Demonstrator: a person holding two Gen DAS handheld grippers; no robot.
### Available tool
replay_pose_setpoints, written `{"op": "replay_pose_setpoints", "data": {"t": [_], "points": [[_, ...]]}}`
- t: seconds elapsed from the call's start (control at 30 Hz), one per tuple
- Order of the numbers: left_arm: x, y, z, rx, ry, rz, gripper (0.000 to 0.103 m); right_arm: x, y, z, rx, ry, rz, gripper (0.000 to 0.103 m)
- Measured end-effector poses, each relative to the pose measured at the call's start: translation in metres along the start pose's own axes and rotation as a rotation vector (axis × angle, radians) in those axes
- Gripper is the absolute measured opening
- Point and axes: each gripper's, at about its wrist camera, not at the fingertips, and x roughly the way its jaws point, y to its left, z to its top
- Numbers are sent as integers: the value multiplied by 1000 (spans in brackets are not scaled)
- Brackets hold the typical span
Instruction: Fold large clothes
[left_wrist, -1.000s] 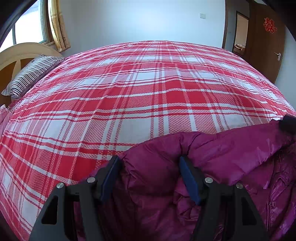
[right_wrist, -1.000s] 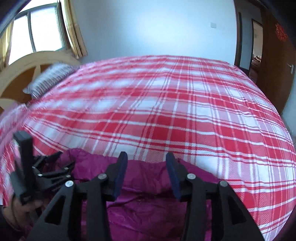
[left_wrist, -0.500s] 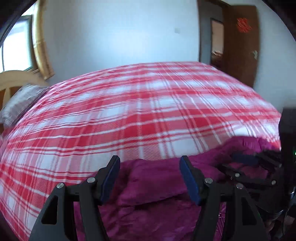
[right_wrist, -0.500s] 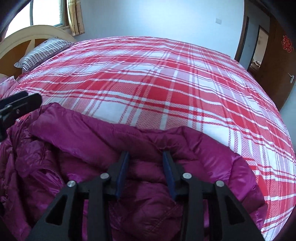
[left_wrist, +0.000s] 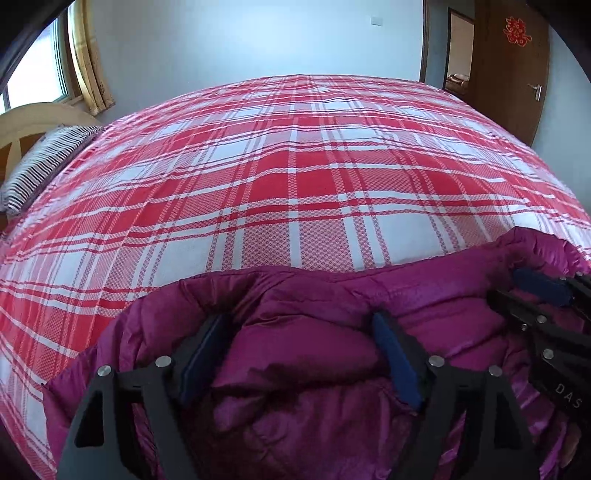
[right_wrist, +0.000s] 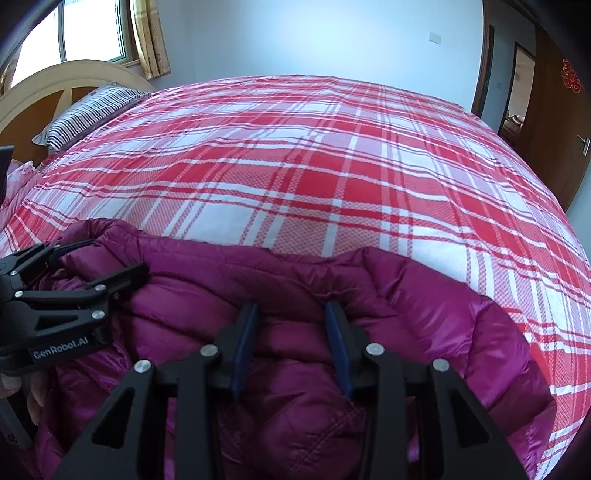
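A shiny magenta puffer jacket (left_wrist: 317, 413) (right_wrist: 424, 314) lies bunched on the near edge of a red-and-white plaid bed (left_wrist: 295, 177) (right_wrist: 295, 166). My left gripper (left_wrist: 299, 332) straddles a puffy fold at the jacket's left end. Its jaws are opening, and the fold still bulges between the blue pads. My right gripper (right_wrist: 290, 325) is shut on a narrow ridge of the jacket near its far edge. The two grippers sit side by side: the right wrist view shows the left gripper (right_wrist: 118, 256) at the left edge, with a hand behind it.
A striped pillow (left_wrist: 40, 166) (right_wrist: 85, 114) leans against a pale wooden headboard (right_wrist: 55, 81) at the far left, under a curtained window. A brown door (left_wrist: 509, 74) with a red paper ornament stands at the far right. Plaid sheet stretches beyond the jacket.
Both grippers have come down toward the bed with the jacket, which now rests on the sheet. The left jaws stand wider around their fold than before.
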Motion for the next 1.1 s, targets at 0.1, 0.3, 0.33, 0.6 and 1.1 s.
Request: {"op": "replay_pose_setpoints", "data": {"t": [0.1, 0.3, 0.33, 0.6, 1.1], "points": [[2, 1, 1, -2, -1, 1, 84, 0, 0, 0, 1, 0, 2, 41], [2, 2, 0, -5, -5, 1, 84, 1, -1, 0, 2, 3, 11, 41], [2, 2, 0, -6, -5, 1, 84, 1, -1, 0, 2, 2, 11, 41], [2, 2, -1, -6, -5, 0, 84, 1, -1, 0, -3, 5, 13, 42], [3, 2, -1, -9, -5, -5, 84, 2, -1, -1, -9, 8, 18, 42]]}}
